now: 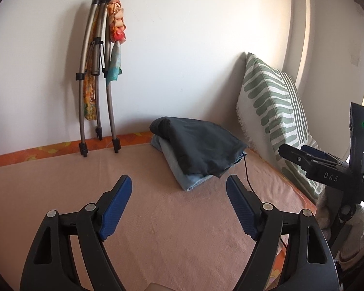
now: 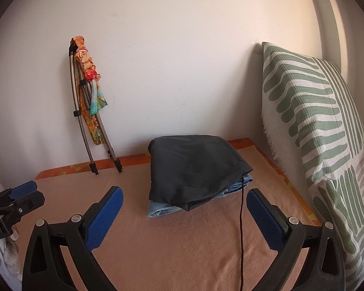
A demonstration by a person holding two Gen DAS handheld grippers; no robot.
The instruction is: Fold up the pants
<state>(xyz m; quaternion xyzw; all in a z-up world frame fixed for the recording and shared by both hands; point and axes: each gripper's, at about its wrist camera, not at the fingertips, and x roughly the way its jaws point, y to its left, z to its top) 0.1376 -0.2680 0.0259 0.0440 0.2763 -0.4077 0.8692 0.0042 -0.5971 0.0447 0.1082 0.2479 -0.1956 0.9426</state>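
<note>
Folded dark grey pants (image 1: 201,145) lie on top of folded light blue jeans (image 1: 182,172) on the peach blanket (image 1: 157,218), near the back wall. The stack also shows in the right wrist view, dark pants (image 2: 194,169) over jeans (image 2: 165,209). My left gripper (image 1: 179,181) is open and empty, a little in front of the stack. My right gripper (image 2: 184,194) is open and empty, just in front of the stack. Each gripper shows at the other view's edge, the right one (image 1: 315,160) and the left one (image 2: 19,194).
A folded metal stand with colourful cloth (image 1: 102,72) leans on the wall at the back left. A green and white striped pillow (image 2: 315,133) stands along the right. A thin black cord (image 2: 241,230) runs from the stack toward the front.
</note>
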